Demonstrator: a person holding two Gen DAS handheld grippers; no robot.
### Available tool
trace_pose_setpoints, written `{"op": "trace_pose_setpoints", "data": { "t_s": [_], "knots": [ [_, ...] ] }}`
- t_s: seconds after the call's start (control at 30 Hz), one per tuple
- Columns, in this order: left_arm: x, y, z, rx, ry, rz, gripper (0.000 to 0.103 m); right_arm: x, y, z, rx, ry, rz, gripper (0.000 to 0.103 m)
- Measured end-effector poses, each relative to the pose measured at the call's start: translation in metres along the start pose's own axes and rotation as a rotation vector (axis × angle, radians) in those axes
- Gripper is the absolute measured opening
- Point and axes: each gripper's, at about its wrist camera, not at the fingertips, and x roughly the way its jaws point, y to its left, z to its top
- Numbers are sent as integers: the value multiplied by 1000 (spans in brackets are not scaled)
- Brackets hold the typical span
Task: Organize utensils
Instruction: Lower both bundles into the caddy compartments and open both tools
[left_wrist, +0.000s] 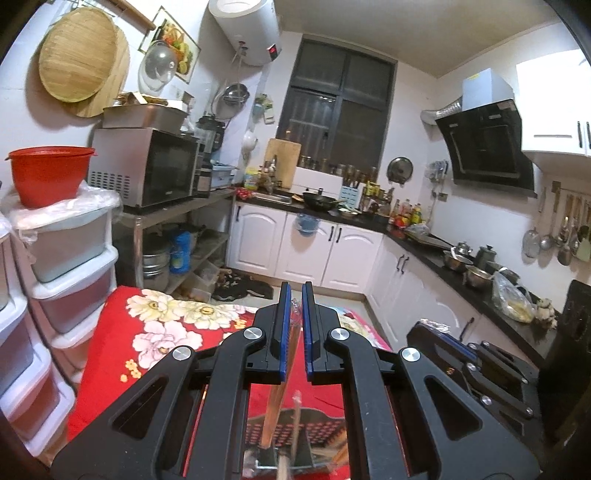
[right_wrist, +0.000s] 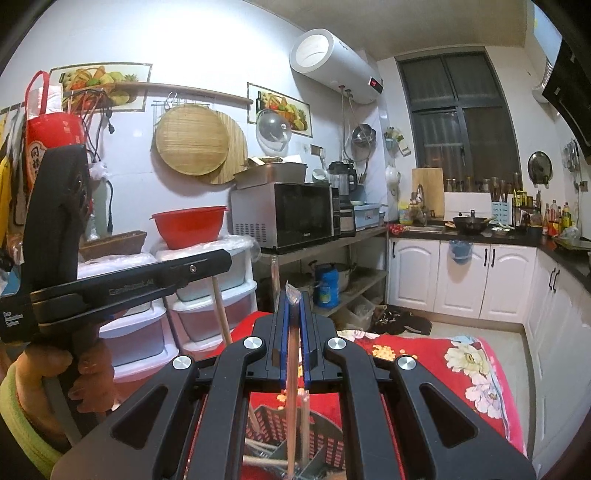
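Chopsticks, 1 wrapped pair per claw, 2 claws

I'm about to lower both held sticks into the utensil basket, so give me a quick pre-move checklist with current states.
1. Left gripper shut on its wrapped chopsticks: ok.
2. Right gripper shut on its wrapped chopsticks: ok.
3. Perforated basket sits below both grippers on the red floral cloth: ok.
4. Grippers apart from each other: ok; the left one shows off to the side in the right wrist view.
5. Free compartment in the basket for each stick: cannot tell; the grippers hide most of it.
6. Lower stick tips clear of the dividers: cannot tell.
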Motion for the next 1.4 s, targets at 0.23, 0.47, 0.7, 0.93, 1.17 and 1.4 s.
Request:
{"op": "trace_pose_setpoints", "data": {
  "t_s": [0.23, 0.47, 0.7, 0.93, 1.17, 1.4],
  "knots": [
    [23, 21, -5, -33, 28, 34, 2, 24, -1, -3, -3, 17, 2, 6],
    [41, 39, -20, -46, 55, 64, 2, 48, 0, -14, -4, 48, -16, 6],
    [57, 49, -36, -42, 85, 82, 2, 76, 1, -35, 4, 106, -25, 6],
    [68, 53, -58, -24, 114, 87, 2, 96, -3, -57, 15, 166, -48, 6],
    [76, 51, -77, -6, 156, 83, 2, 104, -7, -73, 20, 220, -60, 6],
    [76, 50, -93, -7, 214, 84, 2, 95, -2, -84, 9, 262, -64, 6]
  ]
}}
